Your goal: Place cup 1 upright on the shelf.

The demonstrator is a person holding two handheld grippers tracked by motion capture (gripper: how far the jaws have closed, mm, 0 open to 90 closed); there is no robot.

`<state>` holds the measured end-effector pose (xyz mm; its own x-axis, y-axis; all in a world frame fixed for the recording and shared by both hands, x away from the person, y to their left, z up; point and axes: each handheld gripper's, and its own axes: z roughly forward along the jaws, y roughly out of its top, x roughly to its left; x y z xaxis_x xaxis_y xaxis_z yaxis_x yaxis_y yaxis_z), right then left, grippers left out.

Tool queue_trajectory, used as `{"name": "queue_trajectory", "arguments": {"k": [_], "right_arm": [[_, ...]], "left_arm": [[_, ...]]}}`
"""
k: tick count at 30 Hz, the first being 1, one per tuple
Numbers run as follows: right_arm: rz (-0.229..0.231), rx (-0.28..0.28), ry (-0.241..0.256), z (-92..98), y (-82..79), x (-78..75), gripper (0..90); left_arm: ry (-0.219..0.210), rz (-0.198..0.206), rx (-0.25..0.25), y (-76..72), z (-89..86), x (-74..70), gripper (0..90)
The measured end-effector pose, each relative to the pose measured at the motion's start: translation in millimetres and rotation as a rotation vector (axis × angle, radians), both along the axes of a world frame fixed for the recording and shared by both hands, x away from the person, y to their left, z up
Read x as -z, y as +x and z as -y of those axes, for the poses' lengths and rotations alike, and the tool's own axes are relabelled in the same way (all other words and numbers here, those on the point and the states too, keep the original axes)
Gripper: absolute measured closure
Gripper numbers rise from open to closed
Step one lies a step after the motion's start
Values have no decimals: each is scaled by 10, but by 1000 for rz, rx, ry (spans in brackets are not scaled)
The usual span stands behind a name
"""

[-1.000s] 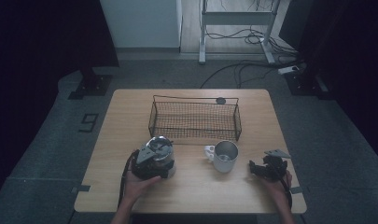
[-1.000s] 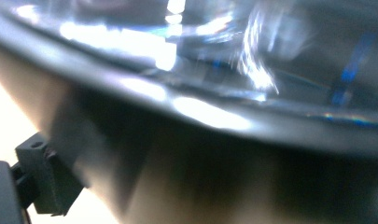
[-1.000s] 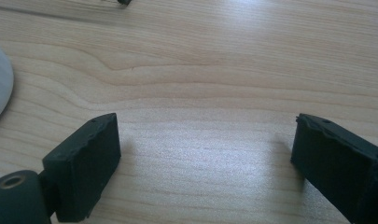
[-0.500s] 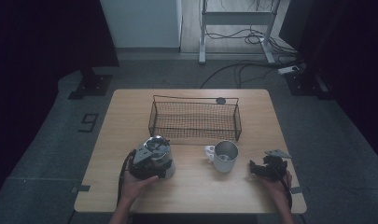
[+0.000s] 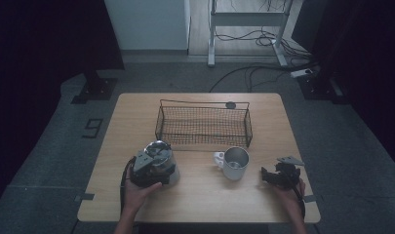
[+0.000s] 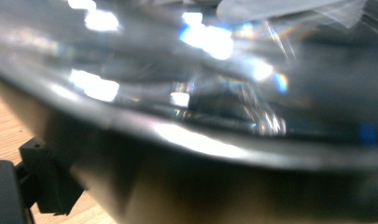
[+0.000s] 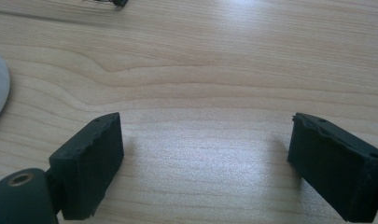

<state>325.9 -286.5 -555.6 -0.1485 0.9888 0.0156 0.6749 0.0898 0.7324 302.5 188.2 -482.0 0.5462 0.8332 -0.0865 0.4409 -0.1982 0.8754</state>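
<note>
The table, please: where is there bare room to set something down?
The table is free along its left edge beside the basket, and at the front between the shiny pot and mug. It is crowded mid-table.

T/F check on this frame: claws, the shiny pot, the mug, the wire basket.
1. The right claw is open with nothing between its jaws. True.
2. The mug sits inside the wire basket. False: it stands on the table in front of the basket.
3. The left claw is at the shiny pot, which looms close in the left gripper view. True; whether its jaws are clamped cannot be told.
4. The wire basket holds several things. False: it looks empty.
5. The right claw grips the mug's handle. False: it rests to the right of the mug, apart from it.
</note>
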Motion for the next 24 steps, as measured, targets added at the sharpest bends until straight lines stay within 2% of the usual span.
{"name": "queue_trajectory", "arguments": {"k": [6, 11, 19, 24], "right_arm": [[-1, 6, 0, -2, 15, 0, 100], [0, 8, 2, -3, 15, 1, 100], [0, 15, 1, 0, 14, -1, 104], [2, 17, 0, 2, 12, -1, 110]], "left_arm": [[-2, -9, -31, 53, -50, -93, 40], [2, 6, -27, 76, -28, -175, 40], [-27, 7, -17, 133, -8, -254, 40], [-16, 20, -13, 144, -15, -308, 40]]}}
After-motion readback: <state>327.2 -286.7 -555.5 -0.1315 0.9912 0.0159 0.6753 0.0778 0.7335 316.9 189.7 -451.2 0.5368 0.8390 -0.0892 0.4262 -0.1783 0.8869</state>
